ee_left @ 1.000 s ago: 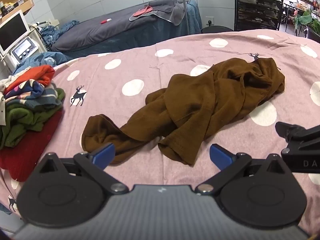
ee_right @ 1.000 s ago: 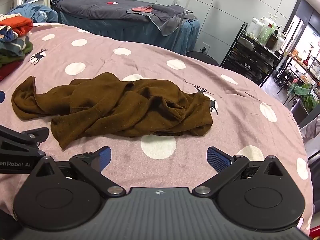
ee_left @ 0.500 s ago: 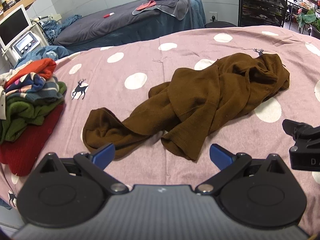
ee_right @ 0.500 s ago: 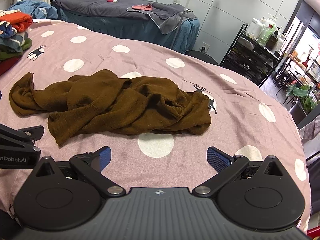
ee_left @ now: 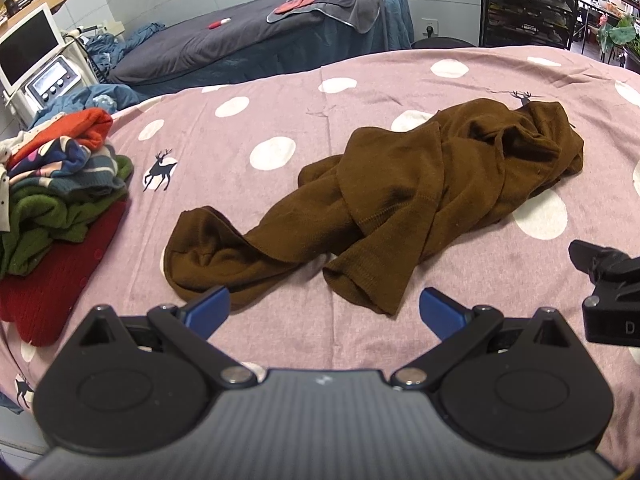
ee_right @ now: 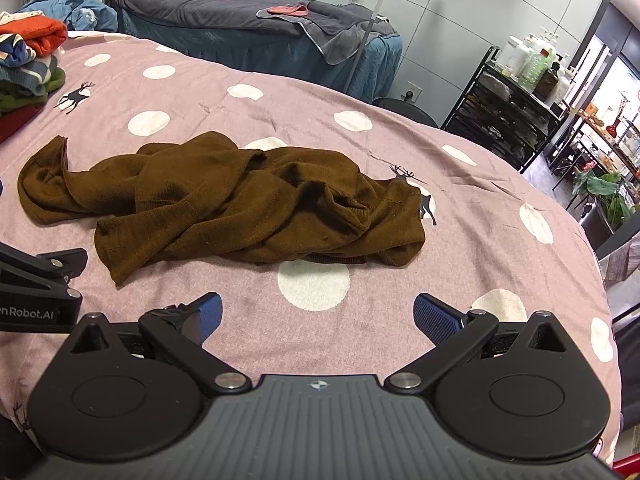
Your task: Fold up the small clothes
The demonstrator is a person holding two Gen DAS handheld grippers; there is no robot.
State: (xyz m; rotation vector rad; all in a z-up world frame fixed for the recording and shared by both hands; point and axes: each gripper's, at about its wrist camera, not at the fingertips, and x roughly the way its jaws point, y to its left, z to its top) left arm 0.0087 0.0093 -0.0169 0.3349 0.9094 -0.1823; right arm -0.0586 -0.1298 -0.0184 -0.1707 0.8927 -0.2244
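A crumpled brown knit garment (ee_left: 404, 196) lies in a heap on the pink polka-dot bed cover (ee_left: 280, 112); it also shows in the right wrist view (ee_right: 224, 204). My left gripper (ee_left: 324, 310) is open and empty, just short of the garment's near sleeve and hem. My right gripper (ee_right: 316, 316) is open and empty, a little in front of the garment's near edge. Each gripper's body shows at the edge of the other's view.
A pile of folded colourful clothes (ee_left: 52, 184) sits at the left edge of the bed. Behind stands a dark-covered massage bed (ee_left: 256, 36), a machine with a screen (ee_left: 36, 64) and a black shelf rack with bottles (ee_right: 516, 92).
Both grippers have pulled back and risen slightly, so the garment sits a bit farther off in both views. The garment has not moved. Both stay open.
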